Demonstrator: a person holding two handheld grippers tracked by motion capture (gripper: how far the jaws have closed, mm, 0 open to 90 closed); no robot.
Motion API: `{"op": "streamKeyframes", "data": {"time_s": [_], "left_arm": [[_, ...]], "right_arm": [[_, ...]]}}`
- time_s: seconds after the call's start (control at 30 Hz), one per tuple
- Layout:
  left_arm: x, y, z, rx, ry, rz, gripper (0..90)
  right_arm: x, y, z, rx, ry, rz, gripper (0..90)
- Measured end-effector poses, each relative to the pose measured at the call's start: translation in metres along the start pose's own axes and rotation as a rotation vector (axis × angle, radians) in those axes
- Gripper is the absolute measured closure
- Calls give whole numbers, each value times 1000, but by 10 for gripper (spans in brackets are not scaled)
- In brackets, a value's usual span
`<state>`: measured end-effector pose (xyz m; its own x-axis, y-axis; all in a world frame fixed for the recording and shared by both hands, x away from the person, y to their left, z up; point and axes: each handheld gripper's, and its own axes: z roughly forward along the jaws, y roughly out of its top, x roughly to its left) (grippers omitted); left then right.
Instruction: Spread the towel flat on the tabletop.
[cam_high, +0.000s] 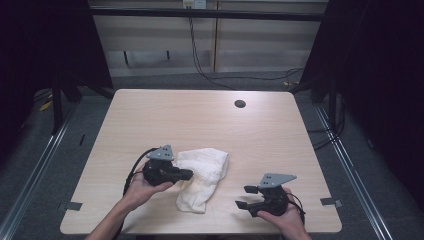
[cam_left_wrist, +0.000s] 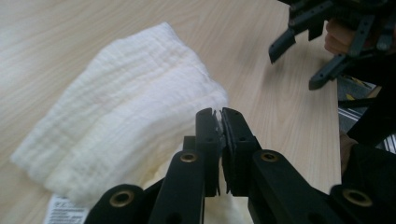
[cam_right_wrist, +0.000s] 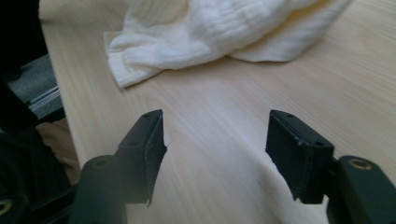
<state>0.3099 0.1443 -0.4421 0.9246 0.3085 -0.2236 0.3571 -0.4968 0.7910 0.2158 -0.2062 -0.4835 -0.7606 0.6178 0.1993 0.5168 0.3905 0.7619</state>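
Note:
A cream-white cloth (cam_high: 205, 177) lies crumpled on the wooden table (cam_high: 200, 115), near the front edge. My left gripper (cam_high: 187, 174) is at the cloth's left side, held in a hand. In the left gripper view its jaws (cam_left_wrist: 220, 116) are pressed together with a thin fold of the cloth (cam_left_wrist: 130, 107) pinched at their tips. My right gripper (cam_high: 243, 196) is held low over bare wood to the right of the cloth, jaws wide apart. In the right gripper view nothing is between its jaws (cam_right_wrist: 215, 121), and the cloth (cam_right_wrist: 210, 28) lies beyond them.
A dark round hole (cam_high: 240, 104) sits in the tabletop at the back. A printed label (cam_left_wrist: 63, 212) shows at one corner of the cloth. The right gripper (cam_left_wrist: 294, 67) appears across the table in the left gripper view. Metal rails and cables run along the floor around the table.

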Motion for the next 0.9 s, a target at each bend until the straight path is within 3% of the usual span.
{"op": "streamKeyframes", "data": {"time_s": [0.23, 0.33, 0.6, 0.67, 0.77, 0.9], "left_arm": [[11, -4, -14, -32, 45, -27, 868], [16, -6, -16, -40, 69, -46, 869], [23, -8, -17, -48, 88, -67, 869], [23, -9, -18, -51, 99, -68, 869], [22, -9, -17, -55, 90, -71, 868], [20, -7, -17, -59, 93, -59, 868]], "right_arm": [[17, 19, 17, -3, 69, -50, 570], [27, 30, 34, 6, 109, -76, 587], [45, 48, 70, 14, 111, -108, 377], [49, 48, 75, 14, 121, -112, 354], [53, 47, 83, 32, 112, -160, 323], [54, 45, 91, 39, 115, -170, 291]]}}
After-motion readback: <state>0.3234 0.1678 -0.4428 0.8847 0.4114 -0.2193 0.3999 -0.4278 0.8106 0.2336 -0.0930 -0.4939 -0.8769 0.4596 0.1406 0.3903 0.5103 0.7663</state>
